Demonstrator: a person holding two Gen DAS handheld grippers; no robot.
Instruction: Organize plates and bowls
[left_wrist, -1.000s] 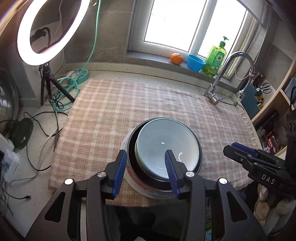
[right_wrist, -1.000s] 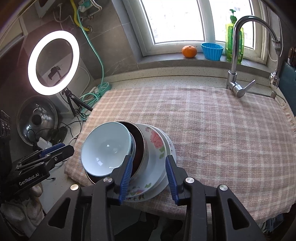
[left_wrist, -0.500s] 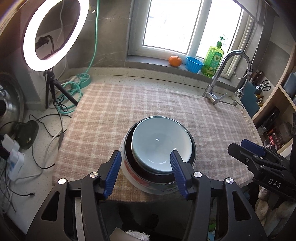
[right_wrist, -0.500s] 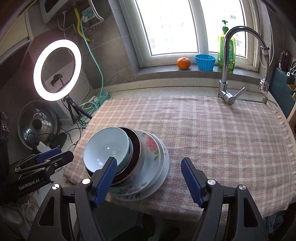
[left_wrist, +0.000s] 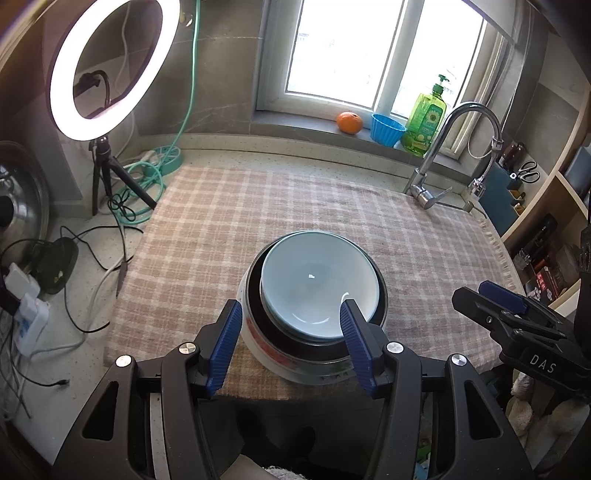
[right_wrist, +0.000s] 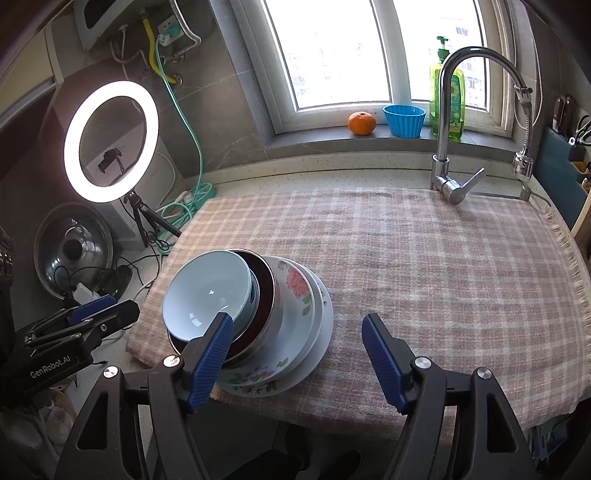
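A stack of dishes stands near the front edge of the checked cloth (left_wrist: 280, 206). On top is a pale blue bowl (left_wrist: 319, 286) (right_wrist: 207, 291), inside a dark bowl (right_wrist: 266, 291), on a floral plate (right_wrist: 295, 295) and a white plate (right_wrist: 325, 325). My left gripper (left_wrist: 291, 343) is open, hanging just in front of and above the stack, holding nothing. My right gripper (right_wrist: 297, 362) is open wide and empty, to the right of the stack near the front edge. Each gripper shows at the side of the other view: the right one (left_wrist: 517, 332), the left one (right_wrist: 74, 332).
A faucet (right_wrist: 454, 122) stands at the back right. An orange (right_wrist: 361, 123), a blue cup (right_wrist: 403, 120) and a green soap bottle (right_wrist: 447, 99) sit on the sill. A ring light (right_wrist: 110, 142), cables and a pot lid (right_wrist: 72, 251) are on the left.
Both grippers have opened wider and drawn back and up from the stack. The right gripper's jaws, which stood close together at the plates' rim, have spread far apart.
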